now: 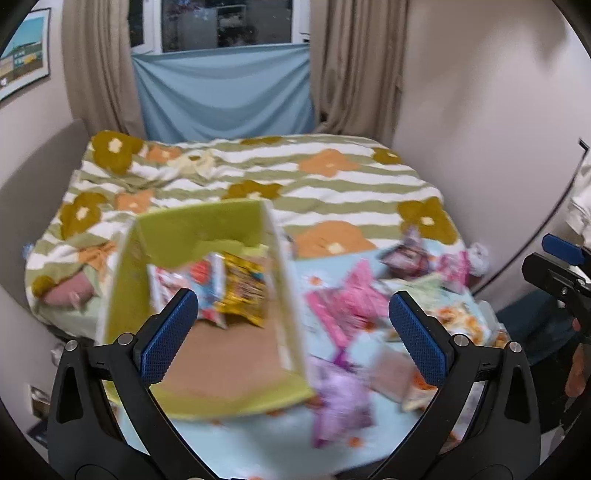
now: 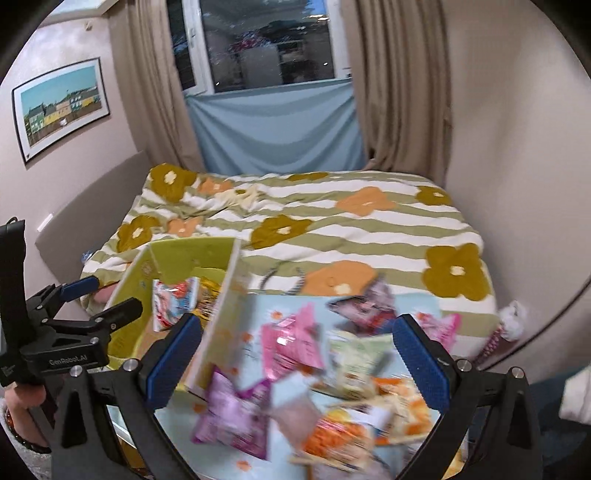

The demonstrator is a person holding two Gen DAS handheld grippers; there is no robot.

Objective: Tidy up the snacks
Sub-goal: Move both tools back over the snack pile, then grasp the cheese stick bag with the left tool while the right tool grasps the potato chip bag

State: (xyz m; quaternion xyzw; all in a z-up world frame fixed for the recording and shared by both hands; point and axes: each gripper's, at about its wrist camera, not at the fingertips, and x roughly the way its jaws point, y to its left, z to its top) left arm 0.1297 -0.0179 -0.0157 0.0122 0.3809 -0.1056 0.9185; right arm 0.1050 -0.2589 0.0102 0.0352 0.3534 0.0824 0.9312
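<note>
A green cardboard box (image 1: 280,295) stands open on a light blue cloth on the bed; it also shows in the right wrist view (image 2: 221,306). Inside lie a red-and-white snack bag (image 1: 205,284) and a gold snack bag (image 1: 243,291). Loose snacks lie to its right: a pink bag (image 1: 351,299), a purple bag (image 1: 340,402), an orange bag (image 2: 340,432) and a pale green bag (image 2: 358,358). My left gripper (image 1: 291,332) is open and empty above the box's right wall. My right gripper (image 2: 297,358) is open and empty above the loose snacks.
The bed has a green-striped flowered duvet (image 1: 332,192) behind the cloth. Walls stand close on the right (image 1: 480,110) and left. Curtains and a window (image 1: 225,26) are at the back. The left gripper also shows at the left edge of the right wrist view (image 2: 96,299).
</note>
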